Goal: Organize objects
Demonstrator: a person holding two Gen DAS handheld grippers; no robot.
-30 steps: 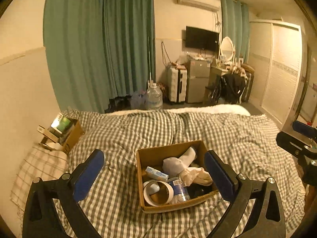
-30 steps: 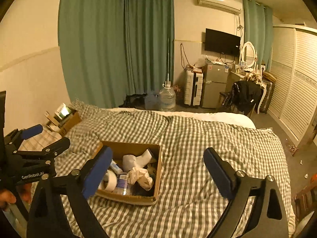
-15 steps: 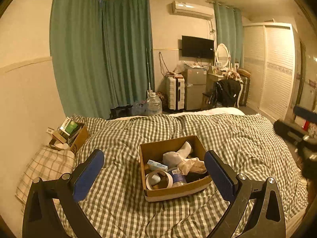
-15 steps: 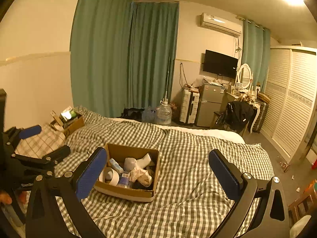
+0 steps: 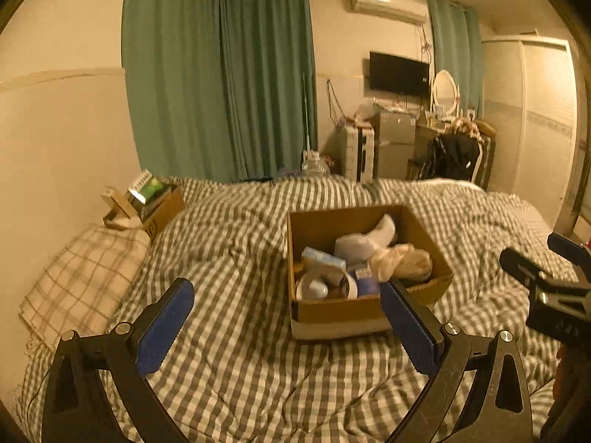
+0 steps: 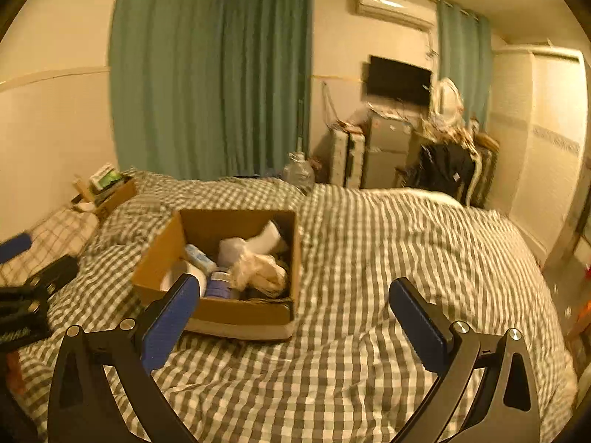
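Cardboard box (image 5: 334, 312) of mixed objects sits open on the checked duvet (image 5: 240, 361) of the bed, a little right of centre ahead of your left tongs (image 5: 286, 315). Inside it you can see a white sock (image 5: 382, 230), a crumpled pale bag (image 5: 400, 262), a roll of tape (image 5: 325, 284) and a small light-blue carton (image 5: 321, 258); any print on them is too blurred to read.

Your left tongs hover low over the duvet with both blue-padded fingers (image 5: 166, 326) spread wide and nothing between them; the right finger overlaps the box's near right corner in view, though you cannot tell whether it touches.

Your right tongs (image 6: 291, 310) are likewise wide apart and empty, held above the bed to the right of the box (image 6: 229, 313), with the left pad in line with the box's near wall. From the left camera they show at the far right edge (image 5: 546, 288).

A second, smaller box (image 5: 162, 206) holding books or packets stands by the wall beyond the plaid pillow (image 5: 81, 277); its labels cannot be read.
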